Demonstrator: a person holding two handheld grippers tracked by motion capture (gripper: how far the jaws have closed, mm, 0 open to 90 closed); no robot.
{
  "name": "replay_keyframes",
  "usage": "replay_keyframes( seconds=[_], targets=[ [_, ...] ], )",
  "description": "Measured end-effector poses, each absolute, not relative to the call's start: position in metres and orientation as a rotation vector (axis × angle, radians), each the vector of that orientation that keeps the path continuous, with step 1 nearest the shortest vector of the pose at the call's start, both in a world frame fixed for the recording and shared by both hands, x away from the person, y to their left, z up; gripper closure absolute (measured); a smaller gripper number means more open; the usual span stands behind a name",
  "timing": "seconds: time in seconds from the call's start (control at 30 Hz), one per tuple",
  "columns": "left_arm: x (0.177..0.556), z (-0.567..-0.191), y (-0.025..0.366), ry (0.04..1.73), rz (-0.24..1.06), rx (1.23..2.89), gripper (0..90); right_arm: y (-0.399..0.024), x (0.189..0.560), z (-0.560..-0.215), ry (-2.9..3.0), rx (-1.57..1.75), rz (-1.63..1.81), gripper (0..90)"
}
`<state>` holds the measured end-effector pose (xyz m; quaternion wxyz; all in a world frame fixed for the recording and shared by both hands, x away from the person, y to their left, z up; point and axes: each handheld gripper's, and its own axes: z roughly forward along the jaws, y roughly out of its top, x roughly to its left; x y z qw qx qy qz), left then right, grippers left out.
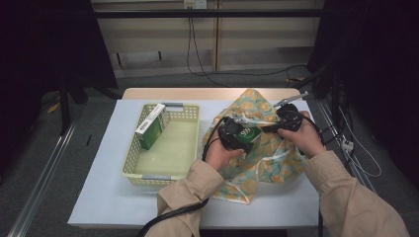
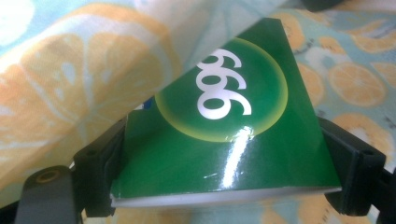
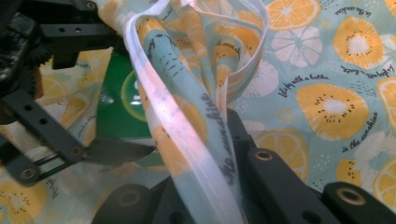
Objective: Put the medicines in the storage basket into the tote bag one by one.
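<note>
A glossy green box (image 2: 219, 140) printed with white "999" sits between the two black jaws of my left gripper (image 2: 224, 186), which is shut on it. In the high view that gripper (image 1: 236, 134) holds the box (image 1: 248, 135) at the mouth of a cloth bag (image 1: 274, 155) printed with orange slices. My right gripper (image 1: 287, 118) is just right of it, shut on the bag's white-hemmed rim (image 3: 187, 135), which it holds lifted. From the right gripper view the green box (image 3: 119, 105) shows behind that rim, next to the left gripper's linkage (image 3: 51, 126).
A pale yellow-green plastic basket (image 1: 158, 177) stands at the left of the white table (image 1: 108, 197), with a green and white box (image 1: 152, 126) leaning against its far left wall. Both sleeves come in from the bottom edge. Cables trail off the table's front.
</note>
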<state>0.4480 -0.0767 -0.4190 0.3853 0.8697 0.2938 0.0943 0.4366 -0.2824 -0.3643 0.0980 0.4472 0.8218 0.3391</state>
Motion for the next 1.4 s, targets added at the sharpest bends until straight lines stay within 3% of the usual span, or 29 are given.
replay_keyframes(
  seconds=[0.3, 0.87, 1.4],
  targets=[
    [0.461, -0.422, -0.083, 0.764, 0.280, 2.196, 15.5, -0.283, 0.438, -0.364, 2.435, 1.319, 1.011, 89.3],
    [0.455, -0.408, -0.074, 0.768, 0.192, 2.199, 7.5, -0.282, 0.440, -0.367, 2.437, 1.329, 0.997, 89.3],
    [0.419, -0.370, -0.020, 0.640, 0.157, 2.248, 9.2, -0.279, 0.437, -0.370, 2.433, 1.336, 0.981, 89.3]
  ],
)
